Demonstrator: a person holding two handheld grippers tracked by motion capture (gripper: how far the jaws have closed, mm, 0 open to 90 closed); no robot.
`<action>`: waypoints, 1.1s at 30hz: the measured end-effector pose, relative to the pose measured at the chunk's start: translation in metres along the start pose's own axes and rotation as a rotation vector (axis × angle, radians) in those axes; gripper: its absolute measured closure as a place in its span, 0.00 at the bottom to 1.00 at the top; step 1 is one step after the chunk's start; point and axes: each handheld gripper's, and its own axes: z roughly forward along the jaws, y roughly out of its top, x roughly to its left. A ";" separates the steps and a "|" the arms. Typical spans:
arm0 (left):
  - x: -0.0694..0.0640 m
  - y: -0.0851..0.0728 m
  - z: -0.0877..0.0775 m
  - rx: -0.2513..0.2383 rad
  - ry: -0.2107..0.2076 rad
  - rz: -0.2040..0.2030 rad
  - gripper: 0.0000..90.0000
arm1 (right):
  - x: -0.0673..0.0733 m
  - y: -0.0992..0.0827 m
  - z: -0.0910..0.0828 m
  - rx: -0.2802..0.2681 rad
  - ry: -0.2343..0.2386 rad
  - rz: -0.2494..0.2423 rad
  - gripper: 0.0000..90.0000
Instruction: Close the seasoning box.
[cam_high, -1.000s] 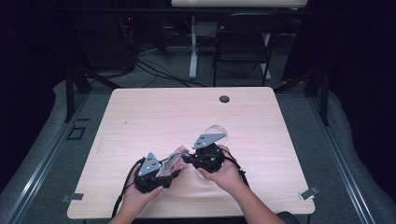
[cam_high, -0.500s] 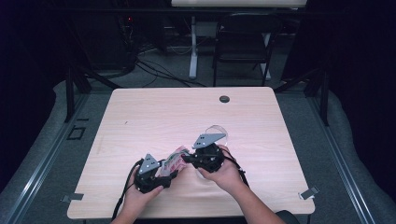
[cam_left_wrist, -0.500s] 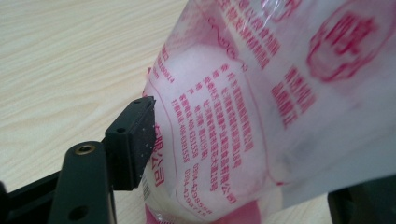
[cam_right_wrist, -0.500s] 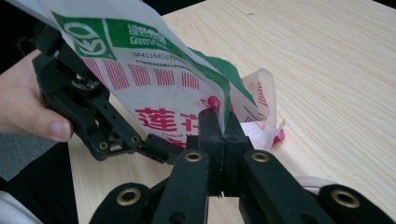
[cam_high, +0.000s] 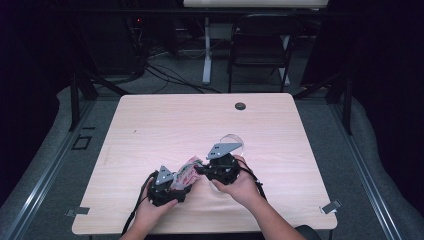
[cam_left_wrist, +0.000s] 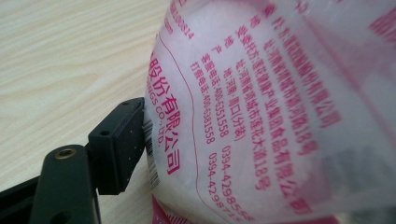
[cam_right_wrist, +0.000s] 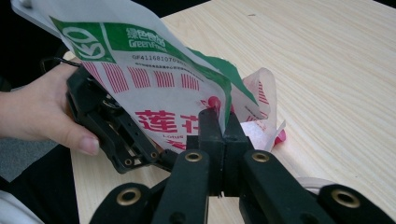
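Plastic food bag (cam_right_wrist: 159, 79) sits clamped in the right hand-held gripper (cam_right_wrist: 223, 122), the left hand-held gripper (cam_high: 172, 187) just opened around it.

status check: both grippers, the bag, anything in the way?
Right gripper shut on the bag edge. Left gripper jaws have just been opening, bag against one jaw, not pinched. Clear round dish behind the right hand; nothing blocking.

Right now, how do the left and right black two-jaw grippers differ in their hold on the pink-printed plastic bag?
The right gripper is shut, pinching the pink-printed plastic bag by its edge; the left gripper has just been opening, its visible jaw beside the bag's side. In the high view the right sits higher and farther up the wooden table. Both meet the same bag.
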 end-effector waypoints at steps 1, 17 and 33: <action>0.000 0.000 0.000 0.000 0.000 0.000 0.28 | 0.000 0.000 0.000 0.000 0.000 0.000 1.00; 0.002 0.001 0.013 0.083 0.008 0.042 0.28 | 0.001 -0.001 0.000 -0.002 -0.002 0.001 1.00; 0.001 0.002 0.016 0.104 0.048 0.032 0.16 | 0.002 -0.002 0.001 0.002 0.000 -0.001 1.00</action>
